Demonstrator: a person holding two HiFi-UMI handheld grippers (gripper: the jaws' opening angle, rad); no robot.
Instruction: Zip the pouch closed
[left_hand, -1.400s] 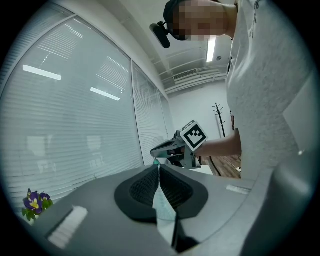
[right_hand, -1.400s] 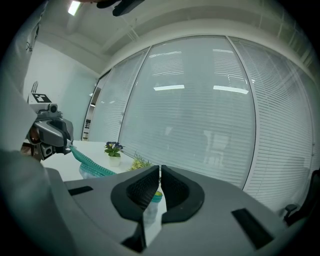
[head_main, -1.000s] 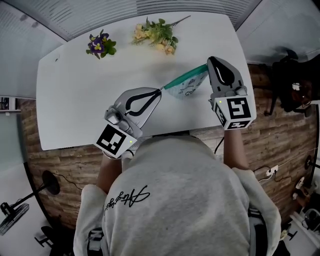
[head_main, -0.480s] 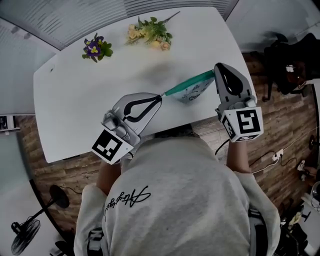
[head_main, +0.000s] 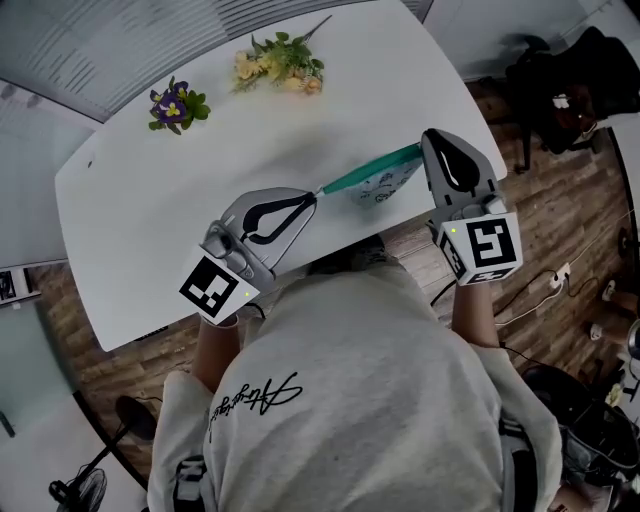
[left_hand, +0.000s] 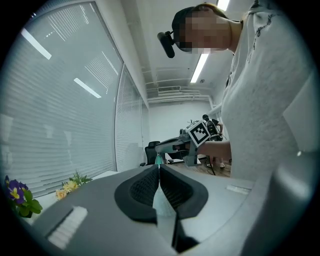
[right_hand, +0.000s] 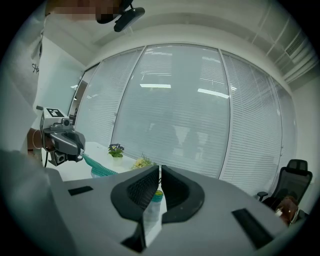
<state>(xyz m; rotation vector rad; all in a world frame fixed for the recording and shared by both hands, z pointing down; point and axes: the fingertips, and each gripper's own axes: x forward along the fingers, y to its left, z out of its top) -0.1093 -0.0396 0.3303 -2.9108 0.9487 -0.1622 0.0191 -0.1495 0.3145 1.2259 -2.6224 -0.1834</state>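
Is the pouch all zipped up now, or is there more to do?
Not sure yet. Done: both grippers have hold of the pouch, stretched between them over the table. In hand: the left gripper is shut on one end of its teal zip, and the right gripper is shut on the pouch's other end. Left: running the zip fully shut; I cannot tell how much is closed.

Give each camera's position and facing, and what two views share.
Head view: on the person's head, steeply down at the table, pouch, left gripper, right gripper, sweatshirt.
Left gripper view: on that gripper, along its shut jaws toward the right gripper; sweatshirt at right.
Right gripper view: on that gripper, toward the left gripper and blinds; sweatshirt at left.
Shared: both gripper views show the purple flowers.
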